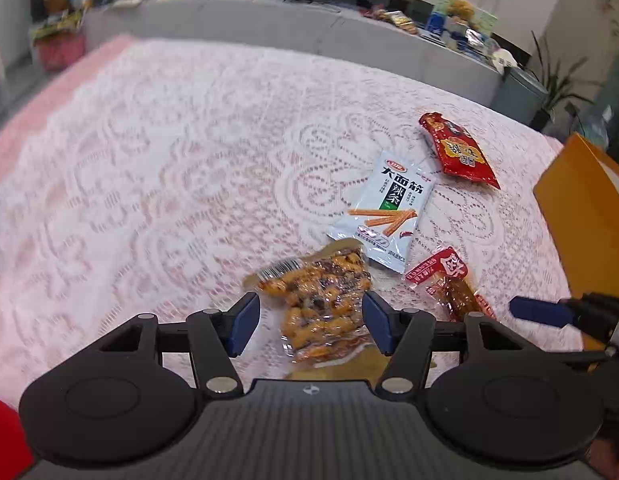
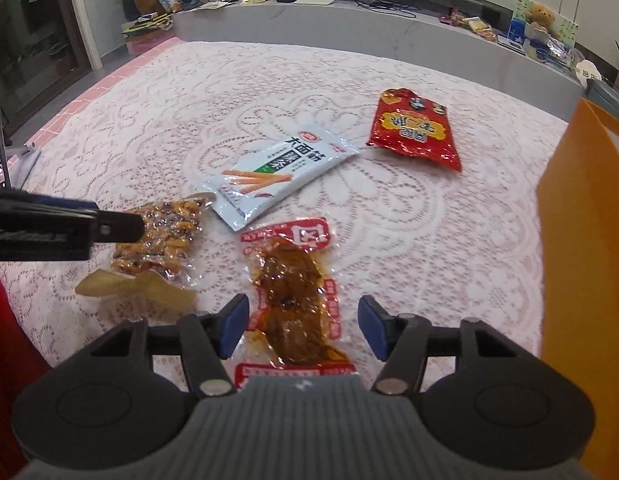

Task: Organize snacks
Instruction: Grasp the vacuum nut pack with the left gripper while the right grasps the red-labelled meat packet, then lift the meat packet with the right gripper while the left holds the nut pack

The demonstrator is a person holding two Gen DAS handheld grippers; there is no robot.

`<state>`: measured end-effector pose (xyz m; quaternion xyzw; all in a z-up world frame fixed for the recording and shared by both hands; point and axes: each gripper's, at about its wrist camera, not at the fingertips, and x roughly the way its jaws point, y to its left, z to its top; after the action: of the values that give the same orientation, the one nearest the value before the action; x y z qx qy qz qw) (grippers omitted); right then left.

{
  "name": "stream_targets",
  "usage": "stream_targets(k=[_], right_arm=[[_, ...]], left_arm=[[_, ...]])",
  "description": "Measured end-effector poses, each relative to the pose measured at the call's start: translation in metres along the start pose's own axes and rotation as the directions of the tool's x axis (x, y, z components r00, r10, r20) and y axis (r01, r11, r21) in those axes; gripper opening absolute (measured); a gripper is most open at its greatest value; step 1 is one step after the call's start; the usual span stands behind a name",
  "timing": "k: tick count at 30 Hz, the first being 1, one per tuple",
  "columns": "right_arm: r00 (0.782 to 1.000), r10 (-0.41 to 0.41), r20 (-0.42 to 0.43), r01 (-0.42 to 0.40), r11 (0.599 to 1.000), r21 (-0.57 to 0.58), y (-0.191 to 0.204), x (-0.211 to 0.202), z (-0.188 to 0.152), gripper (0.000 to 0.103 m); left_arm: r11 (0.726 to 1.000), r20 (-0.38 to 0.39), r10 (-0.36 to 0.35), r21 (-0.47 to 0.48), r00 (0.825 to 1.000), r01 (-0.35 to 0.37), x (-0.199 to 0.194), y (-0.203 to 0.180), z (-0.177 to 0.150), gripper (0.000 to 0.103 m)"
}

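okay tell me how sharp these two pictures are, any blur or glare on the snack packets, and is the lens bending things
Left wrist view: soft and smeared with motion blur, the lace tablecloth and far counter especially; the white packet stays legible. Right wrist view: sharper, with glare on the clear packet of brown snack between the right tongs. Both views: fisheye, so the far table edge bows and the corners darken.

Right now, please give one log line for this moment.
left tongs: open, around peanut pack | right tongs: open, around tofu pack | nothing lifted
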<state>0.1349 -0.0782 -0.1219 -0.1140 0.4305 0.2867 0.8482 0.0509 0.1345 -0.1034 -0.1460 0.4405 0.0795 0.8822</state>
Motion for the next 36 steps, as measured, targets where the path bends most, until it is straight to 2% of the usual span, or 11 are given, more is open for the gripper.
stream_targets(k=[4,8,14,18,21,24,27,28,29,33,36], right_arm=[[1.0,-0.009,0.0,0.009,1.0,-0.029,0.004,0.008,0.001,0.06],[1.0,-0.012,-0.008,0.012,1.0,-0.026,0.004,0.016,-0.003,0.06],[1.0,-0.017,0.016,0.018,0.998,-0.053,0.01,0.018,-0.01,0.068],[1.0,-0.015,0.024,0.016,0.999,-0.049,0.01,0.018,-0.012,0.067],[1.0,-0.018,0.026,0.02,0.999,-0.045,0.009,0.018,-0.011,0.064],[0.999,-0.025,0.024,0.025,0.999,-0.032,0.006,0.016,-0.01,0.058],[1.0,-0.024,0.017,0.025,0.999,-0.026,0.005,0.016,-0.008,0.056],[1.0,-0.014,0.023,0.014,1.0,-0.02,0.004,0.014,-0.008,0.041],[0.999,-0.003,0.041,0.004,1.0,-0.021,0.006,0.01,-0.007,0.041],[1.0,0.011,0.012,-0.011,1.0,0.004,0.003,0.009,-0.001,0.04],[0.999,0.044,0.008,-0.044,0.997,0.069,-0.006,0.006,0.003,0.04]], left_arm=[[0.999,-0.013,-0.034,-0.032,0.999,0.034,0.009,-0.002,0.0,0.071],[0.999,-0.022,-0.011,-0.038,1.0,0.01,0.017,-0.009,0.001,0.079],[0.996,-0.034,0.077,0.051,0.996,-0.075,0.029,-0.025,0.0,0.086],[0.982,-0.024,0.132,0.138,0.991,-0.127,0.033,-0.035,-0.004,0.093],[0.982,-0.009,0.127,0.143,0.992,-0.124,0.034,-0.032,-0.005,0.097],[0.982,-0.013,0.118,0.151,0.993,-0.114,0.034,-0.032,-0.005,0.095],[0.982,-0.02,0.106,0.162,0.994,-0.101,0.033,-0.032,-0.004,0.086],[0.98,-0.026,0.105,0.17,0.994,-0.099,0.033,-0.033,-0.003,0.085],[0.98,-0.031,0.104,0.175,0.994,-0.097,0.033,-0.033,-0.002,0.084],[0.98,-0.048,0.096,0.177,0.994,-0.086,0.032,-0.031,0.001,0.08],[0.985,-0.052,0.075,0.16,0.996,-0.066,0.029,-0.028,0.0,0.079]])
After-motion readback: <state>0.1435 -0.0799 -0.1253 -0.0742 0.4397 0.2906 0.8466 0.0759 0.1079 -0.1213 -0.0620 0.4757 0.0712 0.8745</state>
